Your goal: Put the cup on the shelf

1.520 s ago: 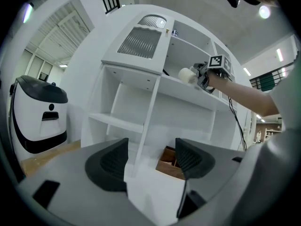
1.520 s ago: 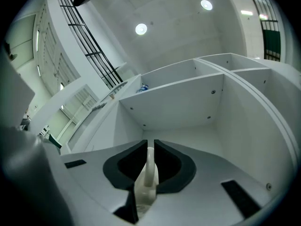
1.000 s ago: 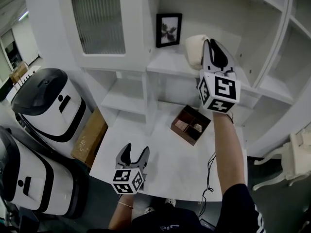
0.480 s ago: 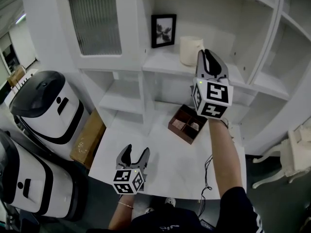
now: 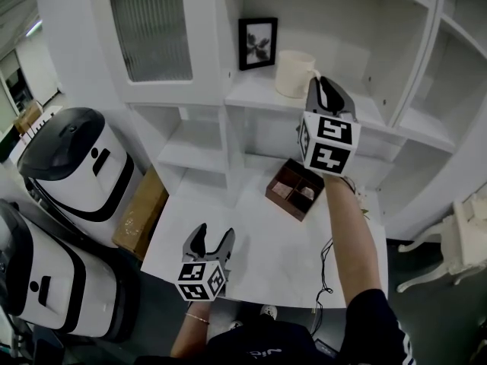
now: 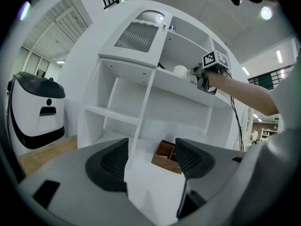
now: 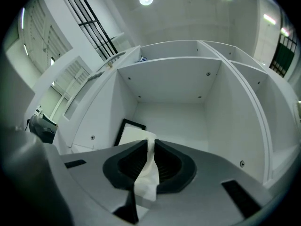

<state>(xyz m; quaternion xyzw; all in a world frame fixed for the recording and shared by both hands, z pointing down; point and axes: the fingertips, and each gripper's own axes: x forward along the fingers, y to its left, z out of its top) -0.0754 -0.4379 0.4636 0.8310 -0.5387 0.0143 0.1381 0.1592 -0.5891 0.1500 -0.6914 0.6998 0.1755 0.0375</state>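
Note:
A cream cup [image 5: 294,73] stands upright with its base at the white shelf board [image 5: 255,97], right of a framed picture [image 5: 257,42]. My right gripper [image 5: 319,84] reaches in from the right, shut on the cup's handle. In the right gripper view the handle [image 7: 147,173] is pinched between the dark pads [image 7: 167,166], and the cup body is mostly hidden behind the jaws. My left gripper [image 5: 212,239] hangs open and holds nothing, low over the white table [image 5: 266,261]. From the left gripper view the cup [image 6: 180,70] and the right gripper [image 6: 199,77] show up on the shelf.
A brown wooden compartment box [image 5: 297,191] sits on the table under the shelf. Upright dividers [image 5: 415,52] wall in the shelf bay. Two white and black machines [image 5: 72,166] and a cardboard box [image 5: 141,213] stand at the left.
My right gripper has come down with the cup, which has gone from tilted to upright at the shelf board. The left gripper has stayed put.

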